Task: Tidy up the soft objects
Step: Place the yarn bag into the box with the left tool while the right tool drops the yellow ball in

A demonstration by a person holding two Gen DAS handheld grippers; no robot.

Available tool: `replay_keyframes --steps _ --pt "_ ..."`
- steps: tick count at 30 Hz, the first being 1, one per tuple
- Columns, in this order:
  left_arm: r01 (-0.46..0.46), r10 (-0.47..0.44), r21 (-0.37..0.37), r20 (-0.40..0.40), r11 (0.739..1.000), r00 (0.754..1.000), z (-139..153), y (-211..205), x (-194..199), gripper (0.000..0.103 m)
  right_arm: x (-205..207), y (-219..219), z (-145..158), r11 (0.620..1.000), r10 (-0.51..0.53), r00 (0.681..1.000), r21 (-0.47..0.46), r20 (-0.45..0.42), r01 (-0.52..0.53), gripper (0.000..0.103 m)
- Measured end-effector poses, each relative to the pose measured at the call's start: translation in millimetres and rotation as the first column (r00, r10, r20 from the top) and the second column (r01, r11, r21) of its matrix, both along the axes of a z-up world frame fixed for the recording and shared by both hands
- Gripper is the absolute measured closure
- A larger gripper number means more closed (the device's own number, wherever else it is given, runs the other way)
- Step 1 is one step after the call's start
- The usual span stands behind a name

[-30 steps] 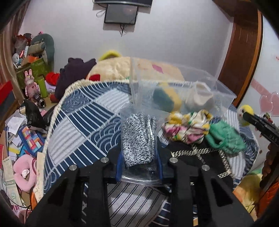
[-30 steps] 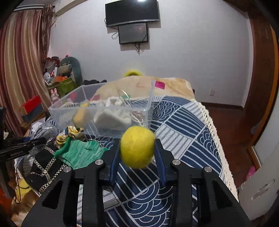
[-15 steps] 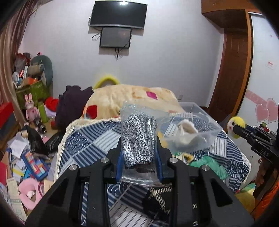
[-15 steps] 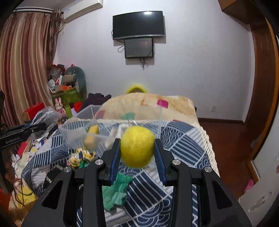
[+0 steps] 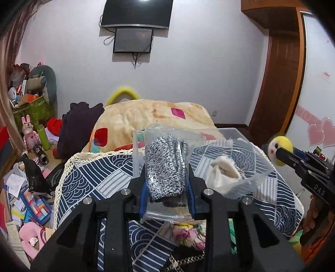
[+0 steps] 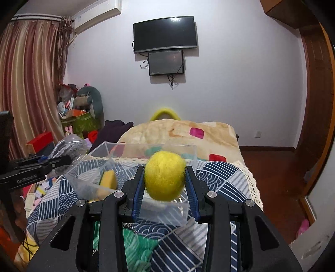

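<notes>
Mid-carry: left tool (image 5: pixel 166 177) clamps bagged knit (image 5: pixel 166 165), right tool (image 6: pixel 165 177) clamps ball (image 6: pixel 165 175); next, lower both over bin (image 6: pixel 146 149), release.

A blue-patterned bed (image 6: pixel 219 173) carries a clear bin (image 6: pixel 144 149) and a green knit (image 6: pixel 134 246).

Place: a lived-in bedroom in a home.
Bed: a bed (image 6: pixel 219 173) is covered with a navy wave-pattern quilt, a cream blanket (image 5: pixel 152 117) heaped at its far end.
Wall: a dark television (image 6: pixel 165 34) is mounted above a smaller screen (image 6: pixel 166 62); an air conditioner (image 6: pixel 97 13) is fixed near the ceiling.
Window side: striped curtains (image 6: pixel 27 83) are hung at the left.
Clutter: plush toys (image 5: pixel 29 134), boxes and papers are piled on the floor — household mess.
Door: heart stickers (image 5: pixel 318 134) are seen beside a wooden door frame (image 5: pixel 276 83).
</notes>
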State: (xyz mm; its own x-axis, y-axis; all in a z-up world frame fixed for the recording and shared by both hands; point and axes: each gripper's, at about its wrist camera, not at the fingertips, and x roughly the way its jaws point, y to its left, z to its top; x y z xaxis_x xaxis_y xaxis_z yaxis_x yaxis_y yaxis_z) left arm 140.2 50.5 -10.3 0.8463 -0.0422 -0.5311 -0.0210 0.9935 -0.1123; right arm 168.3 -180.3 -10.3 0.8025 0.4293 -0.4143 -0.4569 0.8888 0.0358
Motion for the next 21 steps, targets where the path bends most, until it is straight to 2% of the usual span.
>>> replay_keyframes --steps 4,9,13,17,21 --pt "-0.019 0.019 0.021 -0.030 1.000 0.999 -9 -1 16 0.072 13 10 -10 0.998 -0.022 1.000 -0.052 -0.012 0.021 0.069" --pt "-0.019 0.020 0.018 -0.078 1.000 0.997 -26 -1 34 0.072 32 13 -25 0.997 -0.032 0.997 -0.068 -0.073 0.027 0.069" --pt "-0.017 0.017 0.003 -0.077 1.000 0.997 -32 -1 38 0.071 36 14 -28 0.998 -0.017 0.995 -0.057 -0.097 0.011 0.069" --pt "-0.023 0.025 0.034 -0.069 0.999 0.997 -34 -8 39 0.070 42 20 -32 0.998 -0.007 0.993 -0.058 -0.119 0.000 0.069" --pt "-0.016 0.021 0.065 -0.073 0.998 0.997 -36 -14 39 0.064 42 23 -37 0.997 -0.003 0.991 -0.072 -0.131 -0.007 0.068"
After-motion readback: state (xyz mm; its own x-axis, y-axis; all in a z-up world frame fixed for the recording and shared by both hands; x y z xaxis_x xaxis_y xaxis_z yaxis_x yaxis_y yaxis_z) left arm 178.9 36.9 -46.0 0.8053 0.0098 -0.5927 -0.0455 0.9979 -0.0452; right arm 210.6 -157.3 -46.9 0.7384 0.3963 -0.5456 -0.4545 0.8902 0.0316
